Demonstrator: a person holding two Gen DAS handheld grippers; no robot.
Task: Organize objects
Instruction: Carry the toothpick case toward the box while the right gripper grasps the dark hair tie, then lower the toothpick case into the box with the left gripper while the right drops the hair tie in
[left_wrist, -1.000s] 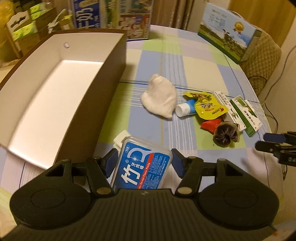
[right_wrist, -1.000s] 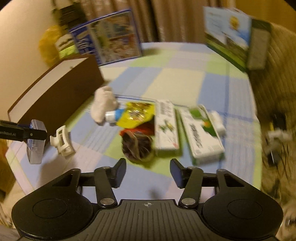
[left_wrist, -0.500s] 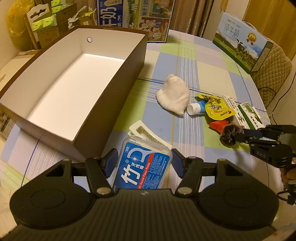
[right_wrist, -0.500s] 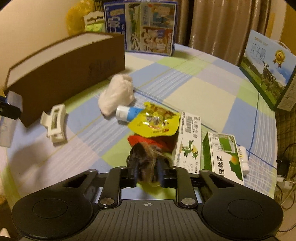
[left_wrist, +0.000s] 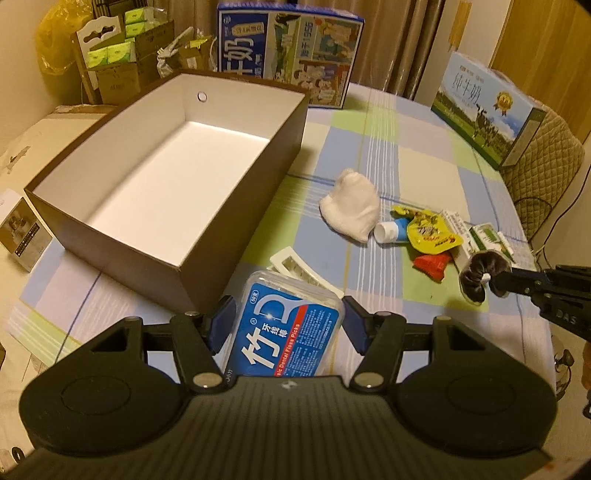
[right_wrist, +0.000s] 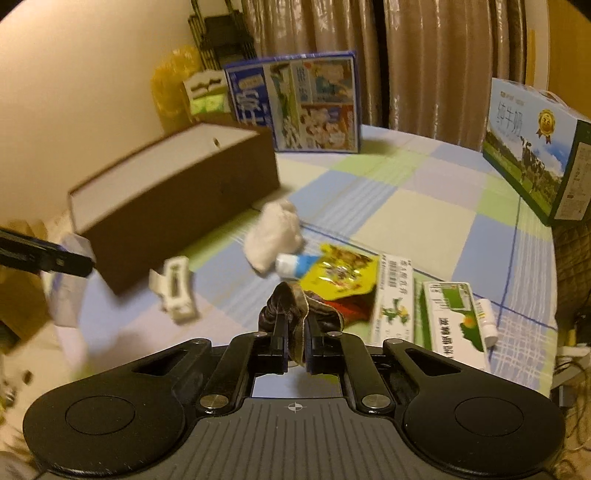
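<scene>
My left gripper (left_wrist: 289, 325) is shut on a clear dental floss box (left_wrist: 288, 332) with a blue label, held above the table near the front corner of the brown box (left_wrist: 240, 206). That box has a white inside with nothing in it. My right gripper (right_wrist: 294, 326) is shut on a dark velvet scrunchie (right_wrist: 295, 299), held just above the table. In the left wrist view the scrunchie (left_wrist: 478, 273) hangs from the right gripper's fingertips (left_wrist: 506, 282) at the far right. The right wrist view shows the left gripper (right_wrist: 55, 258) at the left edge, blurred.
On the checked tablecloth lie a white hair clip (left_wrist: 295, 264), a white sock (left_wrist: 351, 212), a blue-white tube (left_wrist: 391, 229), a yellow packet (left_wrist: 430, 230), a red packet (left_wrist: 432, 264) and two green-white cartons (right_wrist: 393, 302) (right_wrist: 454, 321). Milk cases (left_wrist: 288, 51) (left_wrist: 484, 107) stand at the back.
My right gripper went from open to shut on the scrunchie and lifted it off the table. The left gripper rose and drew back, keeping the floss box.
</scene>
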